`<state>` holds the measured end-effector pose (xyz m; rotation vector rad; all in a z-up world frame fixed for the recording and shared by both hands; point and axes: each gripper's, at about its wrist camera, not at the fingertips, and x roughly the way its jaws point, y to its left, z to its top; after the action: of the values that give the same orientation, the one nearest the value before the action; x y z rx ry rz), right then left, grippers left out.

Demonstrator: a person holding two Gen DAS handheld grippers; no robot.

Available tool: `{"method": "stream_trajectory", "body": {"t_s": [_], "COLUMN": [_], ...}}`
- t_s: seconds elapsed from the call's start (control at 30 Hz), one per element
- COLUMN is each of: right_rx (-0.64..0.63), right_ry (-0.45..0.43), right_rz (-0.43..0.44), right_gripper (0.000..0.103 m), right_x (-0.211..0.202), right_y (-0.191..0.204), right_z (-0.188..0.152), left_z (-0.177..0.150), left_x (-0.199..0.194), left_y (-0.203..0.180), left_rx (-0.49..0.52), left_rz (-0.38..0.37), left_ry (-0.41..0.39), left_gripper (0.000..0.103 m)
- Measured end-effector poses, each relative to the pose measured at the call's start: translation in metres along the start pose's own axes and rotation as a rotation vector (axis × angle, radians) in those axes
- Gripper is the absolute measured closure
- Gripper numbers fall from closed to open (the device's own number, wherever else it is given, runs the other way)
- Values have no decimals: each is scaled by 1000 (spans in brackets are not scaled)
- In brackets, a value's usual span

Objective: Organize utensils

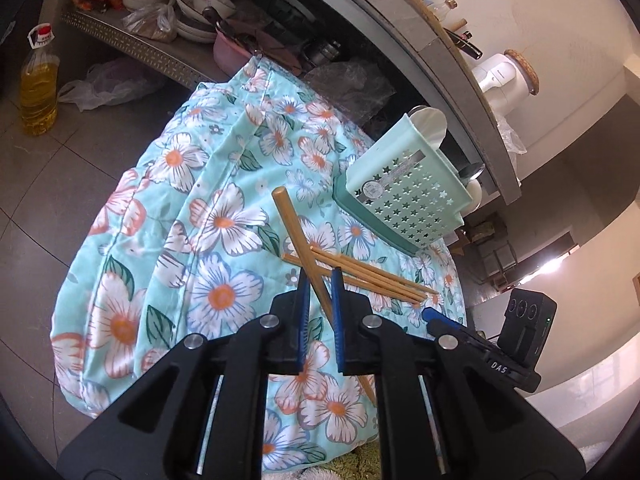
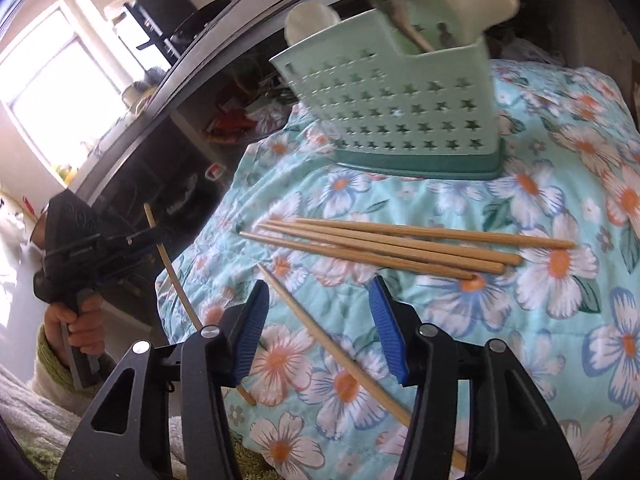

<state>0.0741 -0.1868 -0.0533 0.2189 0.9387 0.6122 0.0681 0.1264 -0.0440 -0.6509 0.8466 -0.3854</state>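
Note:
My left gripper [image 1: 320, 276] is shut on one wooden chopstick [image 1: 294, 224], which sticks up between its blue pads; the same gripper [image 2: 160, 234] and chopstick [image 2: 170, 268] show at the left of the right wrist view. Several chopsticks [image 1: 372, 278] lie in a bundle on the floral quilt [image 1: 224, 216], also in the right wrist view [image 2: 400, 244]. A mint green star-holed utensil holder [image 1: 404, 184] stands beyond them, holding spoons [image 2: 476, 4]. My right gripper [image 2: 318, 292] is open above a single loose chopstick [image 2: 320, 344].
A grey counter edge [image 1: 448, 64] curves behind the holder. A shelf with bowls [image 1: 192, 12] and an oil bottle [image 1: 38, 88] on the tiled floor lie to the left. The quilt [image 2: 560, 280] drops off at its left edge.

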Motion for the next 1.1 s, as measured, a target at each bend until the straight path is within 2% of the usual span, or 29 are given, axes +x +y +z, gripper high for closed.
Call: {"method": "stream_trajectory", "body": {"t_s": [0.17,0.33,0.43,0.5,0.57,0.7,1.0,1.1], "right_rx": [-154,-330,-412,-416,-405,-332,-60,-22], "right_ry": [95,188,210,206,177,78,-254,-327], "right_rz": [16,-76,-146,-149,-158,-150,-17,-19], "right_gripper": [67,71,86,92,96,96,96,96], "right_x": [37,71,84,79,70,37,-78,-103], "right_y": [32,53,59,59,57,48,6,-1], "right_z": [4,0,-2,-1,4,20,52,50], "left_z": [6,11,13,14,15,19,32,38], "left_x": [-22,-38,-43,-44,-47,-49,-47,-45], "left_y": [0,-4,-6,-6,-8,-15,-44,-53], "left_rx": [10,29,37,41,49,66,136,154], "left_rz": [2,13,19,24,29,28,-5,-22], "left_ry": [-49,-90,-107,-118,-131,-155,-201,-209], "left_gripper": [96,97,97,98,98,99,99,99]}}
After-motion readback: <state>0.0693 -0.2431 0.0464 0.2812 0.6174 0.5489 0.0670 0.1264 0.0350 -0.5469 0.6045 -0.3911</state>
